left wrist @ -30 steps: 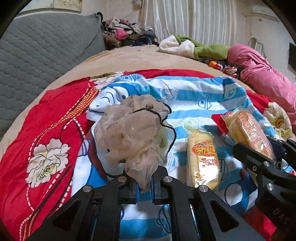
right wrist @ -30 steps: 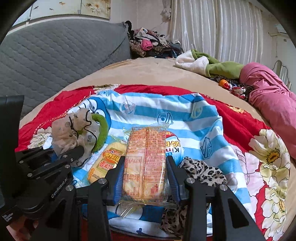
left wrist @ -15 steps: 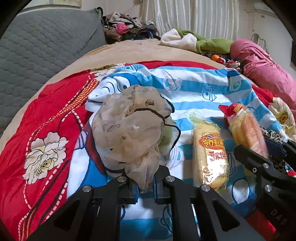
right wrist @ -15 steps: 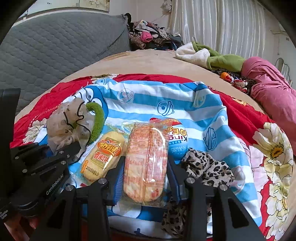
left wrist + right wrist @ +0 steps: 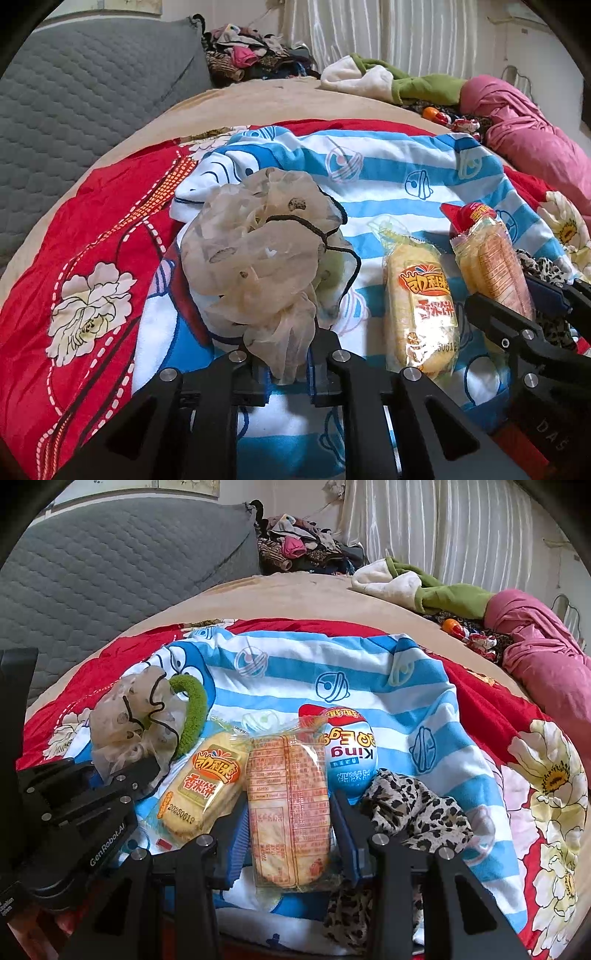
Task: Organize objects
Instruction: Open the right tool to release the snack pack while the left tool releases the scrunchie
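Bed [image 5: 288, 590], tan cover. Lying on it: red floral quilt [image 5: 491, 716]; blue-and-white striped cartoon blanket [image 5: 295, 664] spread over the quilt; white-and-green garment [image 5: 417, 587] and pink bundle [image 5: 543, 650] at the far edge (small toys between them). On the blanket: beige scrunchie [image 5: 255, 258], green scrunchie [image 5: 194, 709], two rice-cracker packets [image 5: 201, 786], egg toy [image 5: 351, 753], leopard-print cloth [image 5: 413, 808].

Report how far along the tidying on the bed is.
Looks done: a yellow snack pack and a blue egg pack lie side by side on the striped blanket. In hand: the left gripper pinches a beige scrunchie; the right gripper clamps an orange cracker pack. Left: the leopard-print cloth.
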